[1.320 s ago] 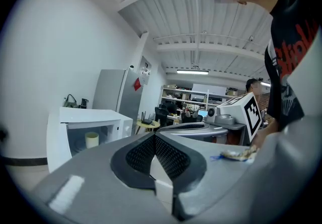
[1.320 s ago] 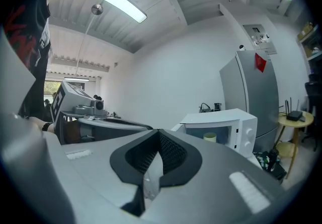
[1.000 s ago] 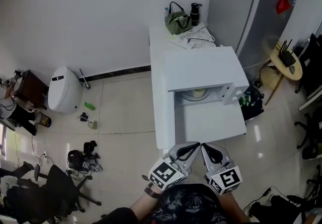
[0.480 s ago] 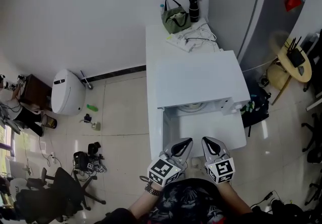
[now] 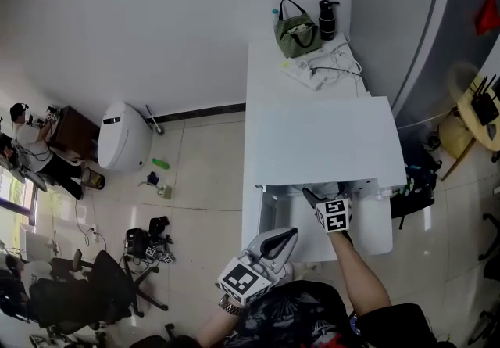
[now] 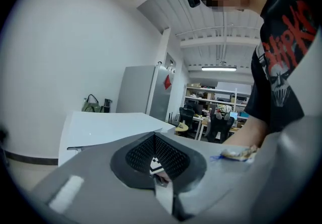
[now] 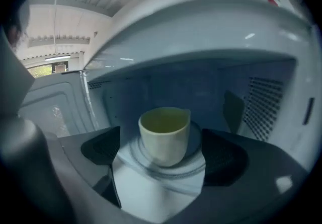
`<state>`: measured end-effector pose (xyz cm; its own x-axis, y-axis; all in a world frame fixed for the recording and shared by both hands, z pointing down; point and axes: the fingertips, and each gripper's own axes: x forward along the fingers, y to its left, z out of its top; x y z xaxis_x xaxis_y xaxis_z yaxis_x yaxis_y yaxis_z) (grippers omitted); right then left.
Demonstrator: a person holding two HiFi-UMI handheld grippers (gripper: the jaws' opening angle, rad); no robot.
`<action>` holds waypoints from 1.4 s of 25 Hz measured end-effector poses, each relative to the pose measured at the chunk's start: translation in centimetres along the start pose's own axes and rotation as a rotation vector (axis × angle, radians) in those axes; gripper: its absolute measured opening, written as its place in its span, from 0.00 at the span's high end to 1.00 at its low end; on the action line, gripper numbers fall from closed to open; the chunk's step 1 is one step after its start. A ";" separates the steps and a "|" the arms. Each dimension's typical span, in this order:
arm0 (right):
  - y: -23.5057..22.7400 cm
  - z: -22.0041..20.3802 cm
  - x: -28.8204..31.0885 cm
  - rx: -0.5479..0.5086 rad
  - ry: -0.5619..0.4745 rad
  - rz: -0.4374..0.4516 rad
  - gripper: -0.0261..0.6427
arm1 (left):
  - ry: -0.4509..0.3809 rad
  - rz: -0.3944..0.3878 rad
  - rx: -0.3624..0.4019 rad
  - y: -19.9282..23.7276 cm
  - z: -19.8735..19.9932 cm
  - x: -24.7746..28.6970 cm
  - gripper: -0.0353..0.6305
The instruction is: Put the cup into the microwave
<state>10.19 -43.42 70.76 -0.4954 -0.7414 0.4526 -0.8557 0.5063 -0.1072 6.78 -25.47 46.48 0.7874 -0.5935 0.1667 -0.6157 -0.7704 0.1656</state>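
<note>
Pale-green ceramic cup [image 7: 163, 127] stands on the round glass turntable [image 7: 193, 165] inside the white box-shaped microwave [image 5: 320, 143]; placement looks done. Right gripper [image 7: 161, 140] jaws are opening, clear of the cup; next, withdraw straight back. Left gripper [image 5: 287, 237] is closed, empty. A second earlier, both grippers hung outside.
</note>
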 end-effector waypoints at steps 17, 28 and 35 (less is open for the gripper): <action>2.1 1.4 -2.0 -0.101 -0.061 0.056 0.29 | 0.027 0.030 -0.049 2.2 -0.3 -0.1 0.95; 4.0 -2.9 -9.6 -0.123 0.020 0.103 0.29 | 0.004 -0.012 -0.070 1.4 -0.2 0.2 0.95; 4.5 -2.6 -10.8 -0.147 0.035 0.100 0.29 | 0.044 0.049 -0.114 2.4 -1.3 -0.3 0.95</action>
<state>12.12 -31.99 67.70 -0.5696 -0.6694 0.4769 -0.7697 0.6380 -0.0237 5.06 -26.87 48.13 0.7557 -0.6171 0.2194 -0.6549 -0.7078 0.2649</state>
